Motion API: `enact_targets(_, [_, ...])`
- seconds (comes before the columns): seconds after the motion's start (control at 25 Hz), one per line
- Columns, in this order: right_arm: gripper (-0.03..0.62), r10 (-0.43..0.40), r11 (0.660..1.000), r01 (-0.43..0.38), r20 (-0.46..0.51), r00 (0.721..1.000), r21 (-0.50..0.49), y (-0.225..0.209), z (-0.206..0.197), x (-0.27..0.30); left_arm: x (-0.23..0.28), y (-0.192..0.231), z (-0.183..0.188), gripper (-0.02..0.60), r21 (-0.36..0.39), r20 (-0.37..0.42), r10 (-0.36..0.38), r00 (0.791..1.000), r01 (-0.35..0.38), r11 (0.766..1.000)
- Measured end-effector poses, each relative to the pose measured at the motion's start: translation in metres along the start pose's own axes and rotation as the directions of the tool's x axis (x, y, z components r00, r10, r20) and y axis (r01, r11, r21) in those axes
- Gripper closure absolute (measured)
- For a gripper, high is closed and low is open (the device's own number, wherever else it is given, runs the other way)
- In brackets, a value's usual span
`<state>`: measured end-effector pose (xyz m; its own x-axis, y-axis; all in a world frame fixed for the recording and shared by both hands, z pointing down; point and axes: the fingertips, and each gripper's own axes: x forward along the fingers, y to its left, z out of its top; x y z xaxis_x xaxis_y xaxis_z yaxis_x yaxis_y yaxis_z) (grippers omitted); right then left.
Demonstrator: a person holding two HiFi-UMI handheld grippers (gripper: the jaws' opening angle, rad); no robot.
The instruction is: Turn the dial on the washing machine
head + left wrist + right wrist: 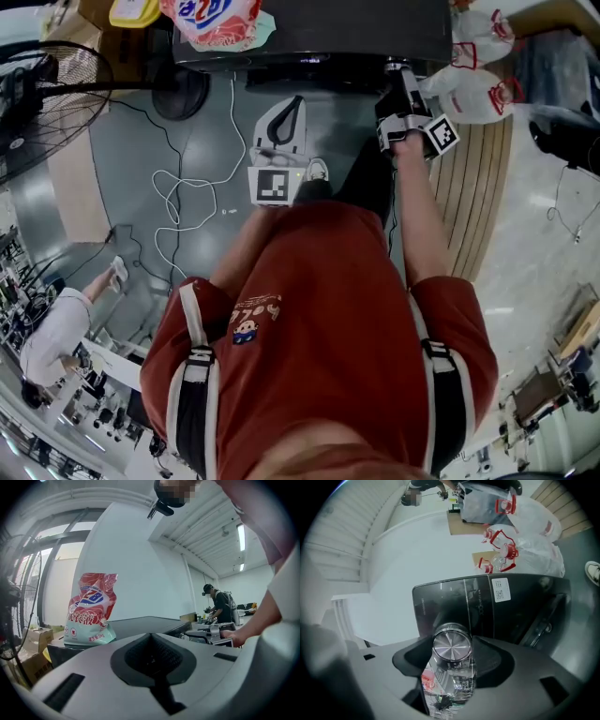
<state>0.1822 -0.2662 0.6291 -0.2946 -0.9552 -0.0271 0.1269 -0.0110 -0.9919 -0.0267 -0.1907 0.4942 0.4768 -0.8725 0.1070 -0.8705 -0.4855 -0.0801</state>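
The dark washing machine (309, 28) stands in front of me at the top of the head view. Its silver dial (451, 645) sits on the glossy black control panel (515, 606). My right gripper (451, 649) is shut on the dial, one pad on either side, and this view is rolled over. In the head view the right gripper (398, 73) reaches the machine's front and hides the dial. My left gripper (296, 101) hangs lower, away from the machine, with its jaws together and nothing in them. In its own view the left gripper (151, 637) points over the machine's top.
A red and white detergent bag (216, 19) (89, 609) stands on the machine's top. White plastic bags (478, 89) lie to the right by wooden slats (483, 187). A fan (47, 103) and a loose white cable (178, 197) are on the left. A person (56, 337) crouches at lower left.
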Motion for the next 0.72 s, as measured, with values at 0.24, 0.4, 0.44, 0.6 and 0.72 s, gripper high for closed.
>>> enact_targets(0.24, [0.313, 0.004, 1.000, -0.004, 0.015, 1.000, 0.021, 0.000, 0.001, 0.000, 0.000, 0.001, 0.002, 0.572, -0.001, 0.008, 0.003, 1.000, -0.003, 1.000])
enact_targets(0.4, [0.270, -0.016, 1.000, 0.015, 0.047, 0.999, 0.026, -0.002, 0.000, -0.006, -0.004, 0.003, 0.005, 0.572, 0.001, 0.015, 0.010, 1.000, -0.010, 1.000])
enact_targets(0.44, [0.262, -0.020, 1.000, 0.019, 0.042, 0.999, 0.025, -0.002, -0.003, -0.007, -0.004, 0.004, 0.006, 0.572, -0.003, 0.015, 0.012, 1.000, -0.012, 1.000])
enact_targets(0.6, [0.260, -0.060, 0.998, 0.060, 0.009, 0.998, -0.004, -0.007, -0.020, -0.017, -0.008, 0.009, 0.009, 0.572, -0.007, 0.024, 0.016, 1.000, -0.016, 1.000])
enact_targets(0.72, [0.260, -0.092, 0.995, 0.091, -0.007, 0.996, -0.035, -0.009, -0.034, -0.028, -0.014, 0.013, 0.009, 0.572, -0.011, 0.017, 0.023, 1.000, -0.023, 1.000])
